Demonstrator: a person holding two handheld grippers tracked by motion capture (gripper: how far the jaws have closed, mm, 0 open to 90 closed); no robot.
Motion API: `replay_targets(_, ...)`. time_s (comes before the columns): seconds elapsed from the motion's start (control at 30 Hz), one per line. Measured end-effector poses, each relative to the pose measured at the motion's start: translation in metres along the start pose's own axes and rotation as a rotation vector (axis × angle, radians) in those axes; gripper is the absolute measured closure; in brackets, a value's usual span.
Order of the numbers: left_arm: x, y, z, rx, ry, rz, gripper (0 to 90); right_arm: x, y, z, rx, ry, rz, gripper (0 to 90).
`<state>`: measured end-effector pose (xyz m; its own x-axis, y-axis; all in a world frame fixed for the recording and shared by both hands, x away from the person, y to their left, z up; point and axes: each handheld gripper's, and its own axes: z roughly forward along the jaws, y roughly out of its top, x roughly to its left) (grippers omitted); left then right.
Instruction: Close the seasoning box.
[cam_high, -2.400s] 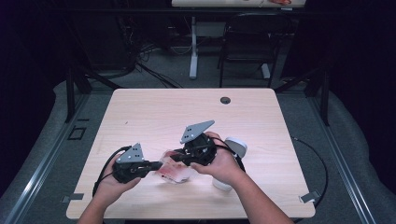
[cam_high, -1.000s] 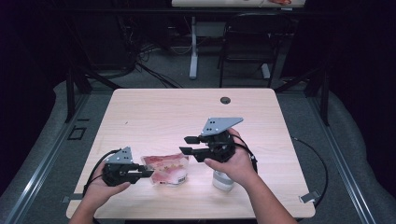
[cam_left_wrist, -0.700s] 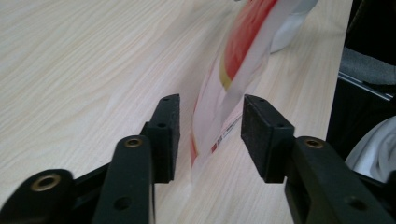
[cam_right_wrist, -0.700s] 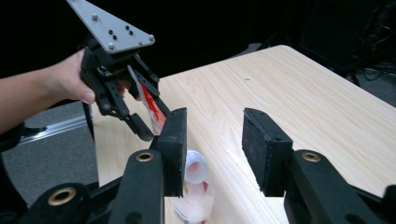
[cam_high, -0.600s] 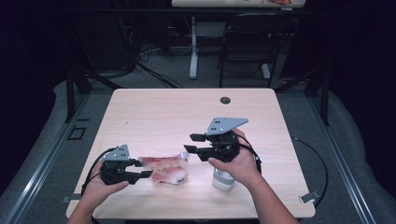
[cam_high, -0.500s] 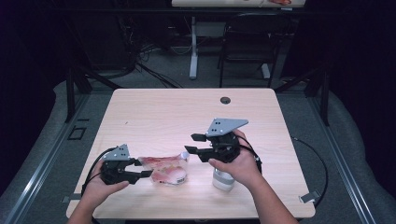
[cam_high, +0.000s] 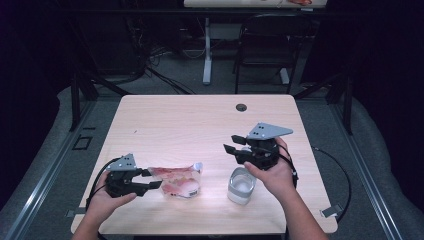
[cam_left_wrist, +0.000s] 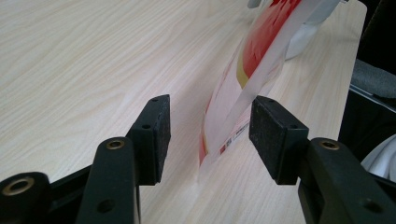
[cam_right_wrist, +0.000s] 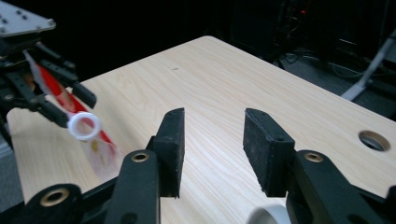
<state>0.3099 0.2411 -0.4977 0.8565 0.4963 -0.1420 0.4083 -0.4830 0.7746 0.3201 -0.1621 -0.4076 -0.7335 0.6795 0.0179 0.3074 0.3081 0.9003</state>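
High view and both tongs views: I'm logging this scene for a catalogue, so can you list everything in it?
pouch: one, clear with red and white print and a white spout, lying at the table's near left, its edge between the left tongs' open jaws
cup: one, clear, near middle, beside the right hand
table: one, light wood, with a cable hole at the far edge
chair: one, dark, behind the table
left tongs: black, open
right tongs: black, open, above the table

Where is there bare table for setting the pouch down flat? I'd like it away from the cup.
The far half of the table, from the pouch up to the grommet hole, is bare. The far left corner is free too. The near edge is crowded: left gripper, pouch, cup and right gripper.
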Motion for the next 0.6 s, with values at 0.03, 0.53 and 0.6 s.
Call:
replay_targets(0.03, 0.000, 0.000, 0.000, 0.000, 0.002, 0.000, 48.7, -0.003, -0.002, -0.002, -0.004, -0.008, 0.011, 62.1)
replay_targets(0.53, 0.002, -0.003, -0.003, 0.001, 0.007, -0.023, 48.6, -0.036, -0.034, -0.020, 0.017, -0.141, 0.116, 85.8)
replay_targets(0.6, 0.002, -0.003, -0.002, -0.002, 0.010, -0.027, 48.5, -0.040, -0.038, -0.021, 0.015, -0.148, 0.135, 86.0)
